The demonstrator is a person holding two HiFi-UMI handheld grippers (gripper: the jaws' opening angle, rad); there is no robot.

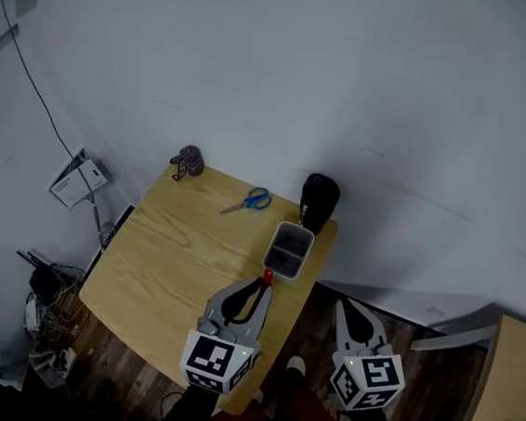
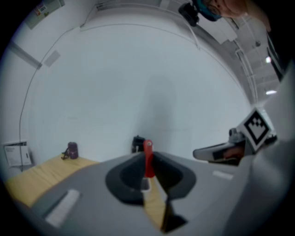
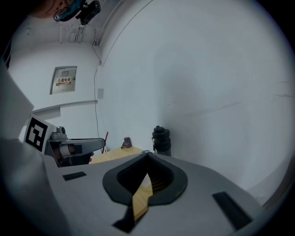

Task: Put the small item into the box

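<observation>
Your left gripper (image 1: pixel 258 288), jaws clamped on the red item (image 1: pixel 266 275), hovers at the near end of the box (image 1: pixel 276 249) over the wooden table (image 1: pixel 174 252). Your right gripper (image 1: pixel 346 307), jaws together and empty, hangs right of the table, which abuts a white wall (image 1: pixel 304 88).

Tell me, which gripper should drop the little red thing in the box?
Left. The left gripper is shut on the small red item, right beside the box. The right gripper is shut on nothing and hangs off the side of the table.
</observation>
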